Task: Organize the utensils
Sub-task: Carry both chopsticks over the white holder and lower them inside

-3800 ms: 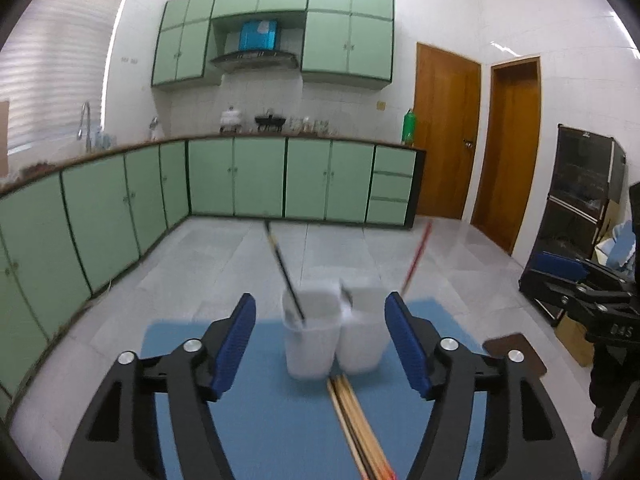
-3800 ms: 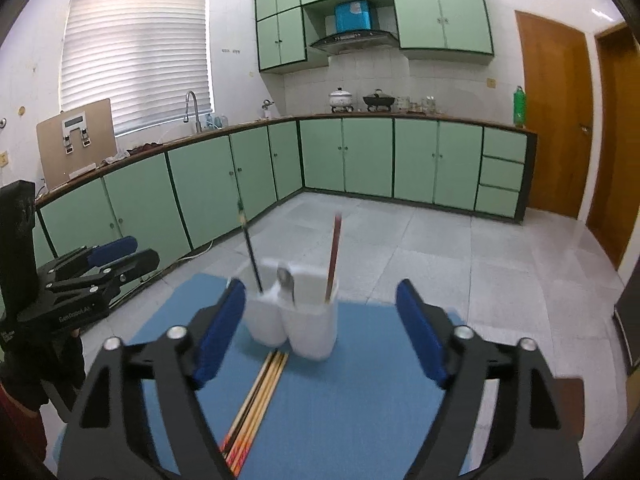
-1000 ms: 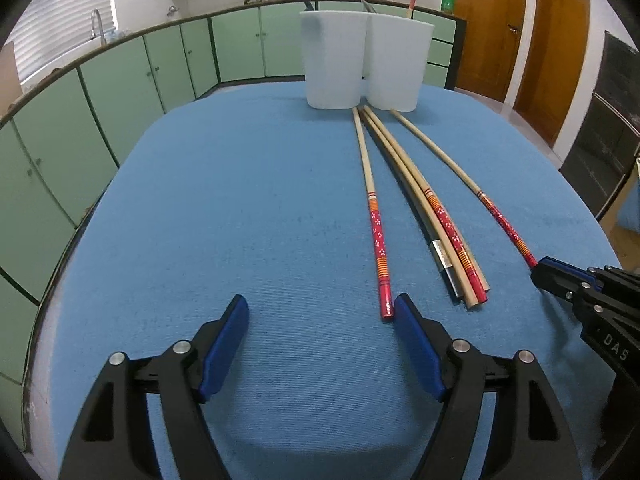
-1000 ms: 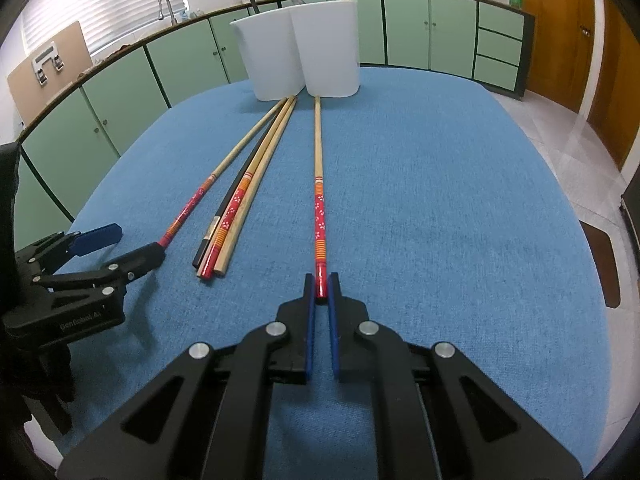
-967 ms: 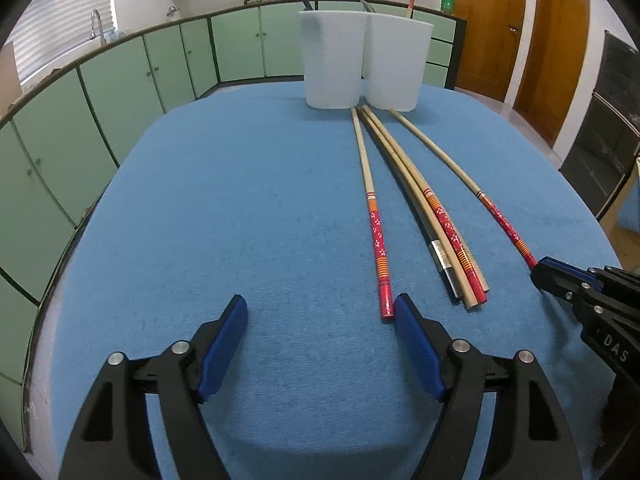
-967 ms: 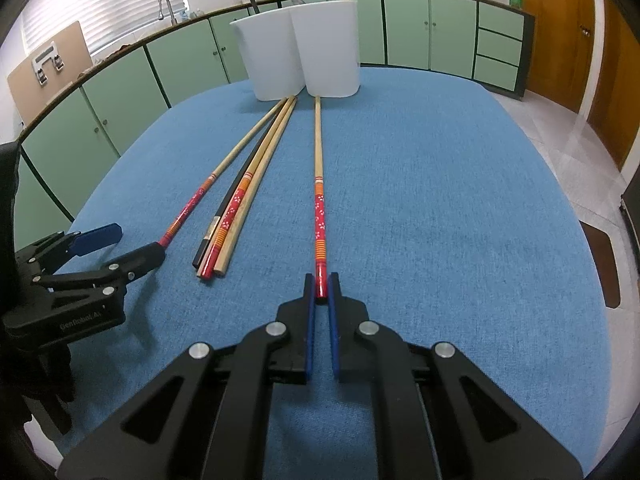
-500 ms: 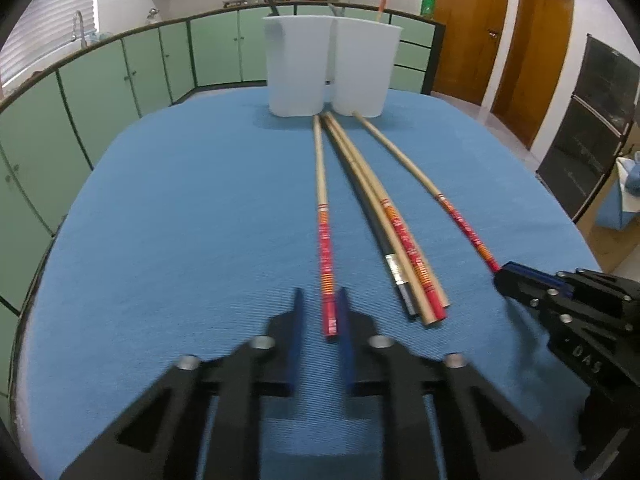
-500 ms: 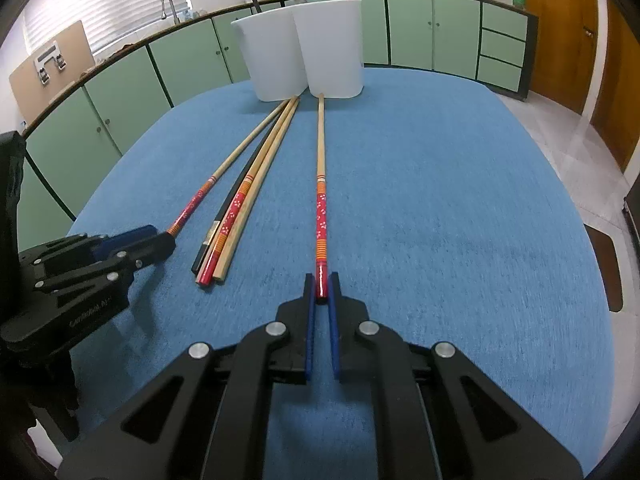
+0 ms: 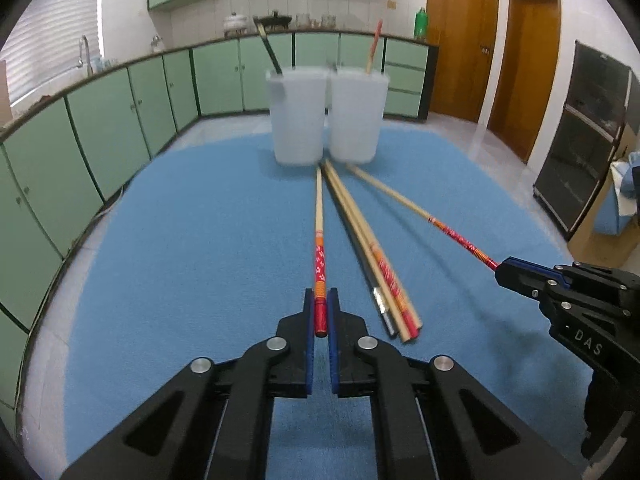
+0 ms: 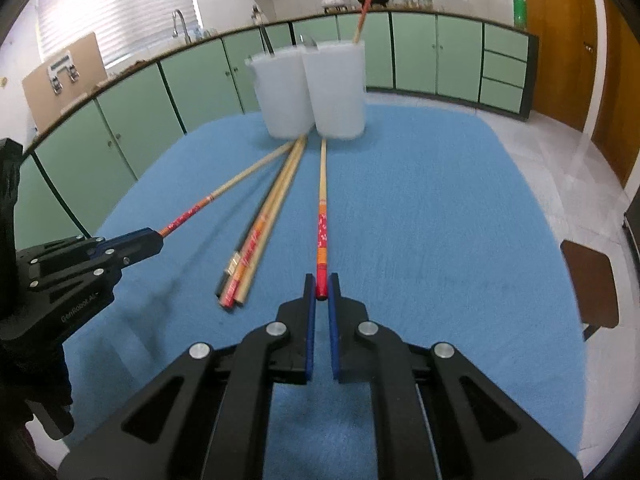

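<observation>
My left gripper (image 9: 321,312) is shut on the red end of a long wooden chopstick (image 9: 319,220) that points at two white cups (image 9: 297,120). My right gripper (image 10: 321,292) is shut on the red end of another chopstick (image 10: 322,200); it also shows at the right of the left wrist view (image 9: 516,276), gripping its chopstick (image 9: 420,212). A bundle of loose chopsticks (image 9: 372,256) lies on the blue mat (image 9: 180,240) between them. The left cup holds a dark stick (image 9: 267,50), the right cup (image 9: 354,118) a red-ended one (image 9: 374,46).
The blue mat covers a round table. Green kitchen cabinets (image 9: 120,120) run along the left and back. Wooden doors (image 9: 460,36) and a black cabinet (image 9: 584,132) stand at the right. The floor is pale tile.
My left gripper has moved right onto the leftmost chopstick and shut on its red end. Both grippers have lifted slightly, each with its chopstick end. The right stayed shut.
</observation>
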`<move>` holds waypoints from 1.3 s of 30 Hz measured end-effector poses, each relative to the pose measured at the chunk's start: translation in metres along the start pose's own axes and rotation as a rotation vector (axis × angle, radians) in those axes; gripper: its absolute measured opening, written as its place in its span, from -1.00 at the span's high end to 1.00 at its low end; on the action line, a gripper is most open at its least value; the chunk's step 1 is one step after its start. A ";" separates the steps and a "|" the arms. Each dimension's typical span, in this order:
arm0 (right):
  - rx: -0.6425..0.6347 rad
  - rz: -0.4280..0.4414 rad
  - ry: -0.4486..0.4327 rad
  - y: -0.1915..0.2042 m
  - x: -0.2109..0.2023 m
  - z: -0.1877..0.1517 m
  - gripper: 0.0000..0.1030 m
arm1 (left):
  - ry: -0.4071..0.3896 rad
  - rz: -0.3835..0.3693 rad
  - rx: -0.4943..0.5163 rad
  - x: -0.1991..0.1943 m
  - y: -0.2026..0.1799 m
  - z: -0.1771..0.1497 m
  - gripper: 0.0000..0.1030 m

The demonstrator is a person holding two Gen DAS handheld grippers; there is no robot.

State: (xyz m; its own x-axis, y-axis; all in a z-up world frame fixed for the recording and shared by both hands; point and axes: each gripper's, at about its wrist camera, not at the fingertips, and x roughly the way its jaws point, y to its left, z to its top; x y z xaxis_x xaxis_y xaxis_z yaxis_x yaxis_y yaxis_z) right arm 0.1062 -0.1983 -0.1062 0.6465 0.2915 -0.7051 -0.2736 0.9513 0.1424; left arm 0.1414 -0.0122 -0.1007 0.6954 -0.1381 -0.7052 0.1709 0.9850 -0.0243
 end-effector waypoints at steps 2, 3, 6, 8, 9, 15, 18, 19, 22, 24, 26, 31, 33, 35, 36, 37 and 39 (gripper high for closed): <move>-0.009 0.002 -0.030 0.001 -0.013 0.008 0.90 | -0.027 -0.004 -0.006 -0.011 0.002 0.007 0.89; -0.015 0.004 -0.048 0.002 -0.020 0.013 0.90 | -0.038 -0.006 -0.010 -0.016 0.003 0.010 0.89; -0.024 0.007 -0.086 0.002 -0.037 0.024 0.90 | -0.089 -0.013 -0.019 -0.033 0.005 0.023 0.89; -0.028 0.018 -0.116 0.002 -0.048 0.035 0.90 | -0.128 -0.013 -0.020 -0.044 0.007 0.033 0.89; -0.028 0.022 -0.125 0.001 -0.051 0.040 0.90 | -0.143 -0.014 -0.019 -0.048 0.007 0.037 0.89; -0.042 0.047 -0.192 0.000 -0.075 0.079 0.90 | -0.218 -0.021 -0.004 -0.070 0.014 0.064 0.89; -0.048 0.059 -0.207 -0.003 -0.080 0.100 0.90 | -0.242 -0.037 0.005 -0.075 0.017 0.080 0.89; -0.050 0.065 -0.210 -0.004 -0.081 0.107 0.90 | -0.249 -0.042 0.013 -0.077 0.017 0.085 0.89; -0.065 0.079 -0.216 -0.005 -0.082 0.128 0.90 | -0.259 -0.062 0.034 -0.078 0.016 0.101 0.89; -0.076 0.087 -0.213 -0.005 -0.081 0.143 0.90 | -0.260 -0.077 0.040 -0.076 0.016 0.111 0.89; -0.083 0.094 -0.211 -0.006 -0.080 0.155 0.90 | -0.256 -0.085 0.045 -0.071 0.016 0.118 0.89; -0.105 0.101 -0.231 -0.007 -0.088 0.181 0.90 | -0.264 -0.104 0.058 -0.070 0.012 0.130 0.89; -0.114 0.107 -0.251 -0.008 -0.094 0.193 0.90 | -0.275 -0.108 0.065 -0.072 0.010 0.136 0.89; -0.116 0.111 -0.272 -0.006 -0.100 0.204 0.90 | -0.296 -0.111 0.073 -0.077 0.009 0.145 0.89; -0.118 0.110 -0.285 -0.007 -0.103 0.211 0.90 | -0.305 -0.113 0.076 -0.078 0.011 0.148 0.89; -0.123 0.107 -0.306 -0.007 -0.108 0.220 0.90 | -0.322 -0.111 0.080 -0.081 0.010 0.156 0.89; -0.128 0.098 -0.350 -0.008 -0.115 0.238 0.90 | -0.359 -0.104 0.090 -0.087 0.008 0.171 0.89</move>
State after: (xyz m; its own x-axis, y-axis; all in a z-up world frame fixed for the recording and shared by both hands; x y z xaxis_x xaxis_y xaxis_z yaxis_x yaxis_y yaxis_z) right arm 0.2032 -0.2151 0.1390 0.8109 0.4183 -0.4092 -0.4187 0.9033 0.0937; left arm 0.2013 -0.0102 0.0818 0.8687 -0.2801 -0.4087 0.3028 0.9530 -0.0094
